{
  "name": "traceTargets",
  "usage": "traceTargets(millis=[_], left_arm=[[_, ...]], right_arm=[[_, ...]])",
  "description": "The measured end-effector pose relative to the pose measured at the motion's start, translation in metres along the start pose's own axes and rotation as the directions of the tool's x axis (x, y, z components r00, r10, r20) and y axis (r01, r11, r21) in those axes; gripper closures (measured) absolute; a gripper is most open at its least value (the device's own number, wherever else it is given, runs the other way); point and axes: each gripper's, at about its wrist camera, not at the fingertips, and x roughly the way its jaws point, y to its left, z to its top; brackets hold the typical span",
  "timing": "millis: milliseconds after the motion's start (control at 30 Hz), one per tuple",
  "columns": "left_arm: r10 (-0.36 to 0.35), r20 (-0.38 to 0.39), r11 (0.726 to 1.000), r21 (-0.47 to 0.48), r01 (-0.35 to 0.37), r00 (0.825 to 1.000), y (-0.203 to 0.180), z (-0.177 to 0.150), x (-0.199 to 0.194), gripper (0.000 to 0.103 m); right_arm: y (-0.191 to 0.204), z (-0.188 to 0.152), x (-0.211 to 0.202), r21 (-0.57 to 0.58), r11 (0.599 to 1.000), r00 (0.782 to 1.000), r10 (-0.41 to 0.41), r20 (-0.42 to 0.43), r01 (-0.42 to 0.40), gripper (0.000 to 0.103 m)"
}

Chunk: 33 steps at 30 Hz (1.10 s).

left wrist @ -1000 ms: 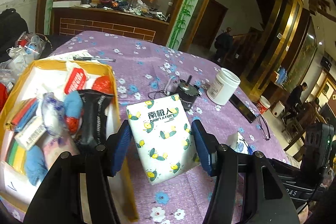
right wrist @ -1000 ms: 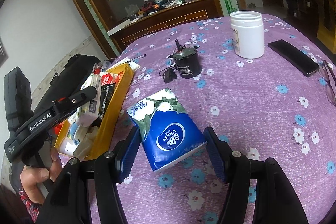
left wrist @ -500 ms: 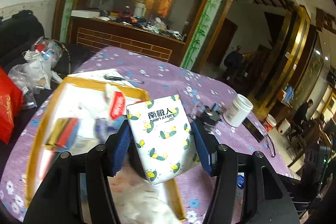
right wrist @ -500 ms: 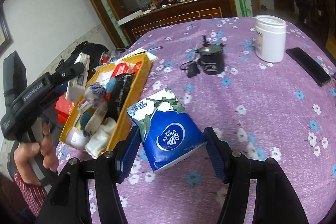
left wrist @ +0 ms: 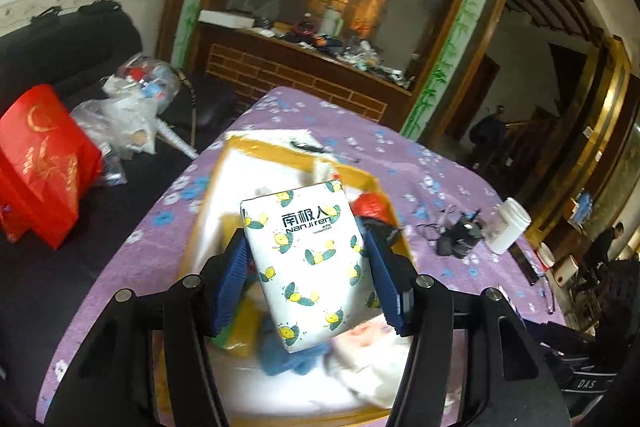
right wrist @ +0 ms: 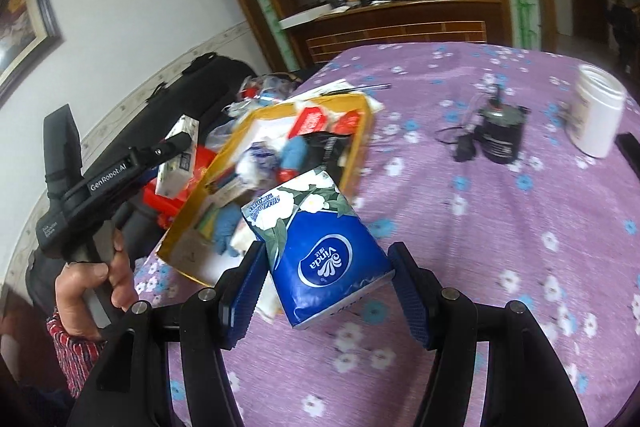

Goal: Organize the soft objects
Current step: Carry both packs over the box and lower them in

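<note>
Blue ribbed pads of the left gripper (left wrist: 306, 277) clamped, half-open, a white bee-printed tissue pack (left wrist: 308, 263) above the yellow tray (left wrist: 208, 199), presumably for dropping in; the right gripper (right wrist: 326, 293) likewise pinched a blue Vinda tissue pack (right wrist: 320, 247) just beside that tray, awaiting its turn.

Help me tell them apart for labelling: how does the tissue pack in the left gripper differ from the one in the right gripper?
The left gripper's pack is white with small yellow and green prints; the right gripper's pack is blue with white flowers. The white pack hangs over the yellow tray; the blue pack is beside the tray, over the purple tablecloth. Both are soft packs held between blue pads, clear of the table.
</note>
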Motion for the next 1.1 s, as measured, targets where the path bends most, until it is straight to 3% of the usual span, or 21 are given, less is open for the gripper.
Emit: traceTargets(millis=[467, 1100], left_arm=[[0.022, -0.103, 0.999, 0.034, -0.019, 0.994, 0.009, -0.024, 0.032, 0.046], [0.052, -0.159, 0.991, 0.131, -0.031, 0.986, -0.005, -0.057, 0.034, 0.046]], right_arm=[[0.035, 0.006, 0.068, -0.051, 0.997, 0.993, 0.057, -0.108, -0.063, 0.040], [0.037, 0.025, 0.122, -0.061, 0.998, 0.995, -0.021, -0.101, 0.015, 0.040]])
